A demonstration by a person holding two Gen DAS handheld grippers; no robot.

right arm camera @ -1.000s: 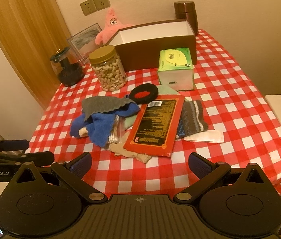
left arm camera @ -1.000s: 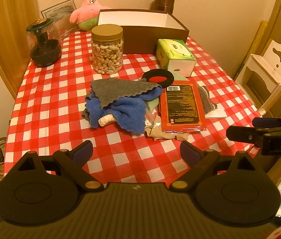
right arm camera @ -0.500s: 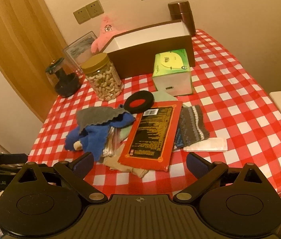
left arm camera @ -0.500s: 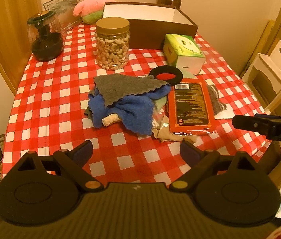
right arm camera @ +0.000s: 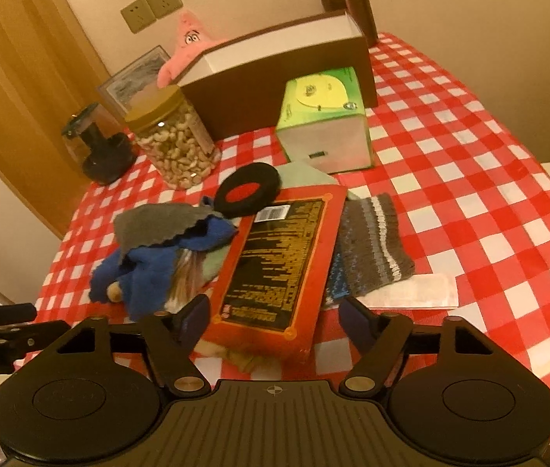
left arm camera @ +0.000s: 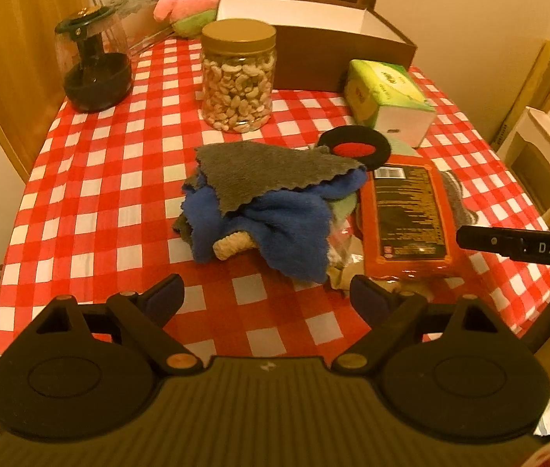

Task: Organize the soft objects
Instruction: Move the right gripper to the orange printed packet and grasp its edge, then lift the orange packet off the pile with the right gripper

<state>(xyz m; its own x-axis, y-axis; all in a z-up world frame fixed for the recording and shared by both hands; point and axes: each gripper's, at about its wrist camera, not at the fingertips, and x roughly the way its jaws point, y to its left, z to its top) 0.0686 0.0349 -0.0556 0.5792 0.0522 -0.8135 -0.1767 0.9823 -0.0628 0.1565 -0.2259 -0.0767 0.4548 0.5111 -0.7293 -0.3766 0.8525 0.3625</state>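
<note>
Where soft things heap mid-table (left arm camera: 92, 179), half buried.
Left view: blue cloth (left arm camera: 275, 229) under grey cloth (left arm camera: 271, 171); left gripper (left arm camera: 267, 295) fingers wide apart, empty. Right view: striped sock (right arm camera: 372, 245) partly beneath orange packet (right arm camera: 278, 264); right gripper (right arm camera: 275, 319) fingers wide, holding nothing.

White letters "DAS" show on the black right gripper (left arm camera: 524, 251); print on the flat orange packet (left arm camera: 407, 214) is illegible.

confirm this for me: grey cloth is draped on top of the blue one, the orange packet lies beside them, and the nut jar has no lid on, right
Not quite: the nut jar has its gold lid on, as the left wrist view shows. The rest holds: the grey cloth lies draped over the blue cloth, with the orange packet beside them.
</note>
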